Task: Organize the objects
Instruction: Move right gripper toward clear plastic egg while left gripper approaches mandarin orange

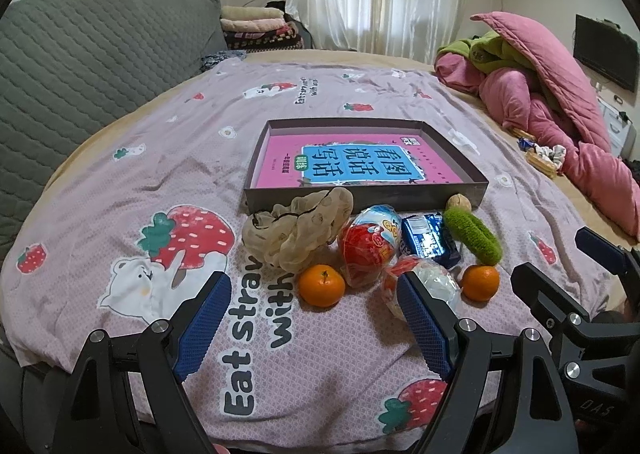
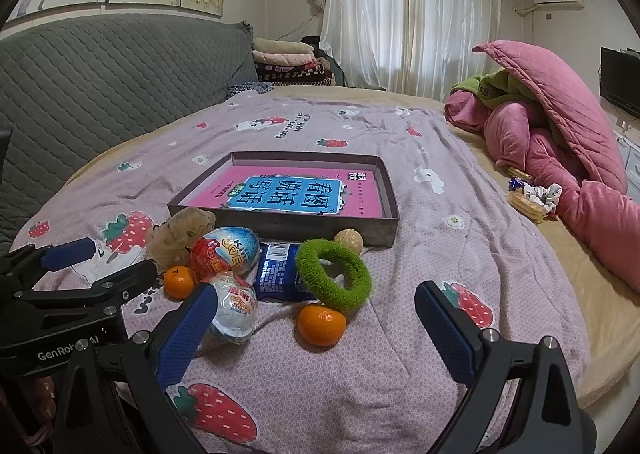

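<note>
Box (image 1: 362, 195): shallow, dark, open-topped tray on the bedspread (image 1: 120, 181); a pink book with a blue title panel (image 1: 352, 161) lies flat inside it.
Beige scrunchie (image 1: 296, 230): crumpled mesh fabric with a thin dark cord, touching the box's near wall at its left end.
Chocolate egg (image 1: 370, 244): red, white and blue foil wrapper, just beside the scrunchie.
Second egg (image 2: 234, 310): mostly white wrapper, nearer the grippers, partly behind a blue finger pad.
Blue packet (image 2: 276, 272): small snack wrapper with a barcode label, between the eggs and the green ring.
Green hair ring (image 2: 334, 280): fuzzy, tilted up, resting against the packet.
Walnut (image 2: 349, 241): pale, against the box's near wall.
Left tangerine (image 1: 321, 285): in front of the scrunchie.
Right tangerine (image 2: 321, 324): just in front of the green ring.
Left gripper (image 1: 314, 318): fingers spread, empty, low over the bedspread near the pile.
Right gripper (image 2: 320, 328): fingers spread, nothing between them, right tangerine straight ahead.
Pink quilt (image 2: 560, 141): heaped at the far right of the bed.
Grey headboard (image 1: 92, 53): quilted, on the left.
</note>
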The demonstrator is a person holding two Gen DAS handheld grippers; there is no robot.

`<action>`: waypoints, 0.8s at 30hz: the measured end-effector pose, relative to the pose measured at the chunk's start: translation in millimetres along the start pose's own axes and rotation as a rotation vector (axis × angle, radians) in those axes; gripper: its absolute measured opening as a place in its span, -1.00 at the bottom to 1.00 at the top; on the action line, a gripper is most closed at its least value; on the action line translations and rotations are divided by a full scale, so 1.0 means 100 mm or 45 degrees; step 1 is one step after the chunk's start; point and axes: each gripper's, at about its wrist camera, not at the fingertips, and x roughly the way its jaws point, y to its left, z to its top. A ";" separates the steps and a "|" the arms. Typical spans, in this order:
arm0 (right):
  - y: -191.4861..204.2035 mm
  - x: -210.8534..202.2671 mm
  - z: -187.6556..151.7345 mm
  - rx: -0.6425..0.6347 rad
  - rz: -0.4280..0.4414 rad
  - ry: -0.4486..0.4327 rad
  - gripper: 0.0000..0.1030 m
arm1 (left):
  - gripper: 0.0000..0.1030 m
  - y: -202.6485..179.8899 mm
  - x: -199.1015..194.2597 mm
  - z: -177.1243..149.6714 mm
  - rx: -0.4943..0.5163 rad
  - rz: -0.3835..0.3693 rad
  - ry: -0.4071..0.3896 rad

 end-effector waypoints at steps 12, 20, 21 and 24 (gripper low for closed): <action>-0.03 0.03 -0.04 0.008 0.010 0.033 0.94 | 0.66 0.08 0.09 -0.07 -0.011 -0.074 0.056; -0.05 0.14 -0.12 0.011 0.017 0.078 0.94 | 0.66 0.14 0.24 -0.12 -0.011 -0.057 0.098; -0.05 0.16 -0.13 0.010 0.017 0.085 0.94 | 0.66 0.14 0.26 -0.12 -0.009 -0.051 0.098; -0.07 0.20 -0.17 0.008 0.018 0.099 0.94 | 0.66 0.15 0.32 -0.13 -0.014 -0.055 0.116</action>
